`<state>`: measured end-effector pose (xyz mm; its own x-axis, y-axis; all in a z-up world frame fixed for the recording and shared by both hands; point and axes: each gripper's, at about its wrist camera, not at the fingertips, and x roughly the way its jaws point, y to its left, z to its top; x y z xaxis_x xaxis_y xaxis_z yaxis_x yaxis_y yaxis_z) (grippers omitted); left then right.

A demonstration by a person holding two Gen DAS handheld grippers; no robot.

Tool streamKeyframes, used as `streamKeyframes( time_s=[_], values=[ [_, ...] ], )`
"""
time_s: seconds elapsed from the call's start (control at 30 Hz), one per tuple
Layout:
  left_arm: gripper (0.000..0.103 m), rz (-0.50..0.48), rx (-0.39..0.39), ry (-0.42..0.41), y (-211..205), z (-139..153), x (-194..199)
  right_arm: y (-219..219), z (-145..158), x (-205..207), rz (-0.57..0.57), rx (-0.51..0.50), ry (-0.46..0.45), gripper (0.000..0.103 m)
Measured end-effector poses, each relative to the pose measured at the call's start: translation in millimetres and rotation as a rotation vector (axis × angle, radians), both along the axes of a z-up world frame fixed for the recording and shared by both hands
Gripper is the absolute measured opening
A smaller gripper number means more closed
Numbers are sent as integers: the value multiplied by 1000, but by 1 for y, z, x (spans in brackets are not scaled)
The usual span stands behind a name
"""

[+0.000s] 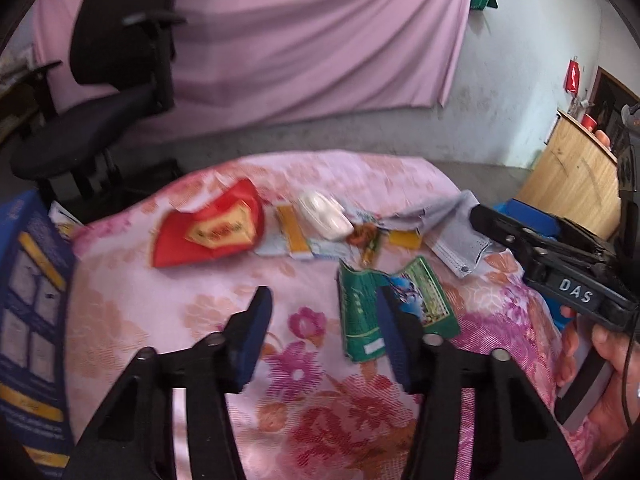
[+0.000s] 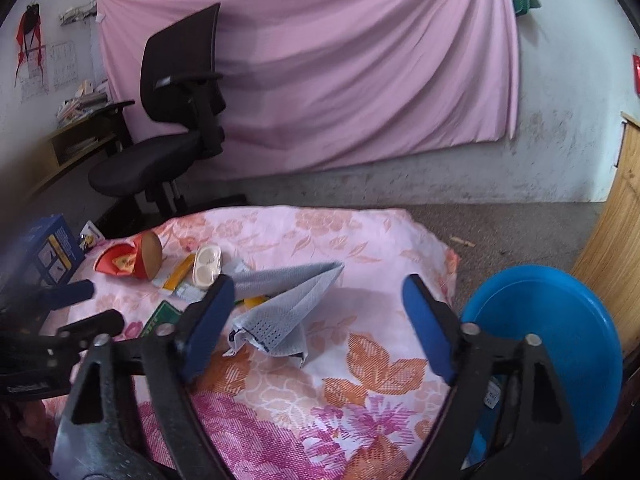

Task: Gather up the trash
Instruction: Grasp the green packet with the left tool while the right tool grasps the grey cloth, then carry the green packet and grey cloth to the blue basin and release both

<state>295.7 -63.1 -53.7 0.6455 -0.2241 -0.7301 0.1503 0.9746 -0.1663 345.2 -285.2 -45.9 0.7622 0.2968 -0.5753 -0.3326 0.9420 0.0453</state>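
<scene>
Blue basin [image 2: 560,320], right wrist view only

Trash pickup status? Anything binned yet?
Nothing visibly binned: the blue bin shows no trash. Both grippers are empty: left gripper open beside the green packet, right gripper open over the grey mask. The red wrapper and white case remain.

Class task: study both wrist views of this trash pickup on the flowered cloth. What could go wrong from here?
1. The left claw straddles bare flowered cloth; closing could pinch fabric, not the flattened green packet beside it.
2. The crumpled grey face mask is limp and may slip from the open right claw.
3. The blue plastic basin sits beyond the cloth's edge; drops could miss.
</scene>
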Motion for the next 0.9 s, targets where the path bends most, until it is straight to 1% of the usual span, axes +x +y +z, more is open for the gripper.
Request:
streamKeyframes(
  time_s=[0.03, 0.1, 0.2, 0.27, 0.33, 0.37, 0.43, 0.47, 0.5, 0.53, 0.6, 0.73, 0.9],
  values=[
    [38, -8, -12, 11, 0, -2, 2, 3, -3, 4, 11, -5, 21, 100],
    [38, -23, -20, 41, -2, -6, 8, 6, -7, 8, 26, -14, 53, 97],
    [38, -19, -27, 67, -2, -11, 13, 10, -13, 14, 47, -24, 101, 92],
    [34, -15, -28, 77, -2, -13, 15, 12, -17, 17, 55, -27, 129, 88],
    [29, -16, -25, 85, -3, -13, 16, 12, -18, 19, 58, -24, 144, 81],
    [27, -18, -24, 86, -3, -14, 16, 11, -19, 20, 60, -20, 152, 80],
    [16, -22, -18, 90, -4, -14, 17, 10, -21, 22, 62, -11, 170, 75],
    [14, -25, -17, 92, -5, -14, 17, 10, -21, 23, 62, -7, 177, 73],
    [7, -24, -17, 91, -6, -14, 17, 9, -22, 24, 62, -1, 186, 63],
    [2, -26, -16, 90, -6, -14, 17, 8, -22, 25, 59, 4, 192, 59],
    [1, -25, -3, 79, -9, -12, 15, 6, -22, 24, 52, 14, 192, 34],
    [0, -6, 11, 24, -9, -5, 7, 4, -19, 20, 54, 30, 182, 32],
    [0, 64, 27, -80, -6, 11, -10, -2, -7, 9, 44, 57, 100, 31]
  ],
)
